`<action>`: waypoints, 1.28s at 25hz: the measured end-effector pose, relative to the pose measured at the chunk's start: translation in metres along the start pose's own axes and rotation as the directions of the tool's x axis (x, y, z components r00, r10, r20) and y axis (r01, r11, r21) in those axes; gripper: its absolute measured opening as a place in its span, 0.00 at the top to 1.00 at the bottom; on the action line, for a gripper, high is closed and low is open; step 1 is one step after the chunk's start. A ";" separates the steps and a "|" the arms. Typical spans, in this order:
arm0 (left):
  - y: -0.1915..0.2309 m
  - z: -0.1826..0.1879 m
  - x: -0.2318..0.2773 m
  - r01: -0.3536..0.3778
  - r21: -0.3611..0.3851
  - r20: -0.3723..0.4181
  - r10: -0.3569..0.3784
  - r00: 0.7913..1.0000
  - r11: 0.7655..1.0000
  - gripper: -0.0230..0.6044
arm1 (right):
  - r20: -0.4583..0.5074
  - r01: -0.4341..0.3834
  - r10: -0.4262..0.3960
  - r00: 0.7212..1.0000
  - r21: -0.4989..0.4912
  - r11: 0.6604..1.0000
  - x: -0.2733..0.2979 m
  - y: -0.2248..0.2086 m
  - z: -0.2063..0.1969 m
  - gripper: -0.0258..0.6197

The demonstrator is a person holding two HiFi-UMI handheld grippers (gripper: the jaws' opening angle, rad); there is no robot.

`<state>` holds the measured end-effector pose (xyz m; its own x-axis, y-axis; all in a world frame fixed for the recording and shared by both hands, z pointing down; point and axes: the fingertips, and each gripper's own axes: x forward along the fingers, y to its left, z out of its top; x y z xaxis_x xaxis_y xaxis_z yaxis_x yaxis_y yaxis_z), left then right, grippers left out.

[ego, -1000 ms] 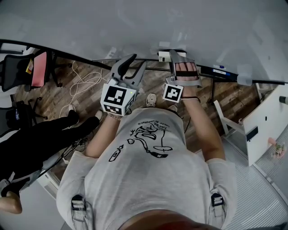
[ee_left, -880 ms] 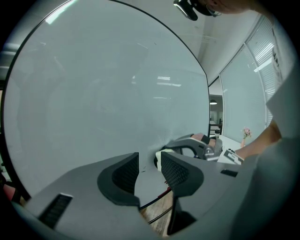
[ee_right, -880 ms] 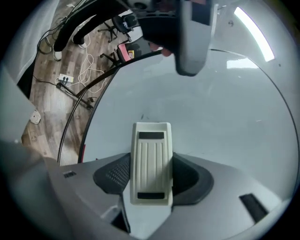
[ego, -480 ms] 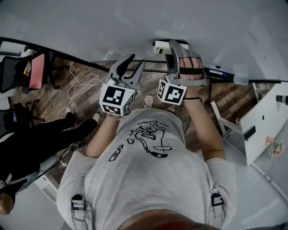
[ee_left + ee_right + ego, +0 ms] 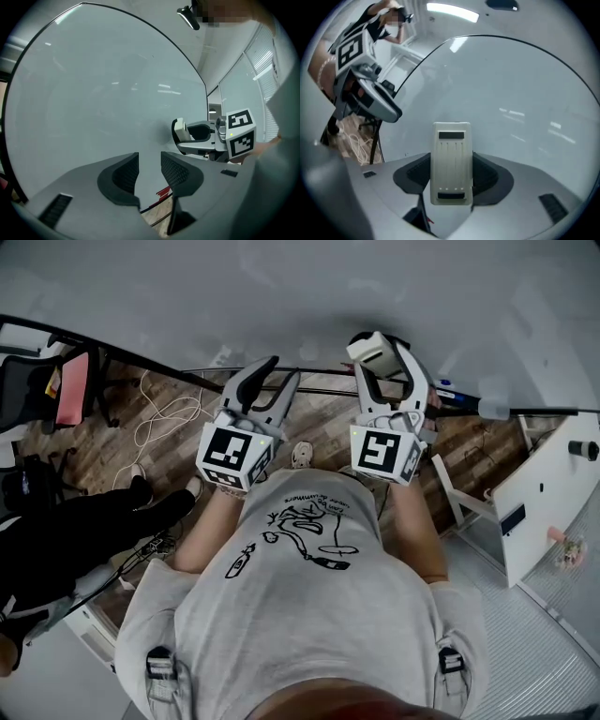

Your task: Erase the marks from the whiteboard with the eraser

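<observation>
The large glossy white whiteboard (image 5: 187, 287) fills the head view from 10 to 2 o'clock. Its thin black lower edge crosses from 9 to 3 o'clock, just beyond both tools. Under that edge lie the brown wood-plank floor (image 5: 178, 442) and loose white cables (image 5: 155, 413) at 10 o'clock. A black office chair with a red back (image 5: 70, 385) stands at 9 o'clock, well apart from the hands. In the left gripper view the board's (image 5: 93, 93) black frame curves from 9 o'clock over 12 to 3, with broad bare surface inside it. In the right gripper view the board (image 5: 511, 93) lies open from 12 to 4 o'clock.

The left gripper (image 5: 281, 371) points at the board with its claw (image 5: 149, 164) spread and nothing between the dark ribbed pads. Low at 6 o'clock, past those pads, a few short red strokes (image 5: 161, 192) show, possibly marker on the board, though they are too small to be sure.

The right gripper (image 5: 380, 352) pinches the cream rectangular plastic eraser (image 5: 450, 154) by its long sides, its ridged back towards the camera. From the left gripper view the eraser (image 5: 182, 130) sits at 3 o'clock, near the board's face
</observation>
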<state>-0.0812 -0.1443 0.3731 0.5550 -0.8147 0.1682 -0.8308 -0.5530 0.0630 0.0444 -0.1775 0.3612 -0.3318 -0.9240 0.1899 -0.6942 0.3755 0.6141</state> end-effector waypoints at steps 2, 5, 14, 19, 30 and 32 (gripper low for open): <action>-0.008 0.006 -0.001 0.011 -0.007 0.014 -0.011 1.000 1.000 0.71 | 0.019 -0.016 0.014 1.000 0.129 0.991 -0.012 -0.008 -0.005 0.56; -0.018 0.016 -0.002 0.030 -0.006 0.033 -0.030 0.999 1.000 0.72 | 0.049 -0.057 0.044 0.998 0.296 0.953 -0.026 -0.016 -0.009 0.56; -0.053 0.054 -0.005 0.097 -0.027 0.107 -0.094 0.990 0.995 0.74 | 0.133 -0.130 0.077 0.988 0.458 0.880 -0.075 -0.044 -0.005 0.56; -0.075 0.075 -0.011 0.149 -0.025 0.157 -0.143 0.977 0.989 0.75 | 0.163 -0.175 0.106 0.981 0.497 0.850 -0.096 -0.053 -0.001 0.56; -0.110 0.093 -0.010 0.180 -0.003 0.154 -0.177 0.972 0.984 0.75 | 0.226 -0.234 0.128 0.966 0.544 0.805 -0.130 -0.078 0.010 0.56; -0.114 0.095 -0.010 0.183 0.000 0.156 -0.181 0.971 0.983 0.75 | 0.230 -0.239 0.131 0.964 0.545 0.803 -0.133 -0.082 0.010 0.56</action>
<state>0.0119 -0.0896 0.2709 0.6955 -0.7186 -0.0012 -0.7154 -0.6925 0.0932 0.1391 -0.0844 0.2781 -0.5576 -0.8256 0.0872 -0.8268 0.5616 0.0304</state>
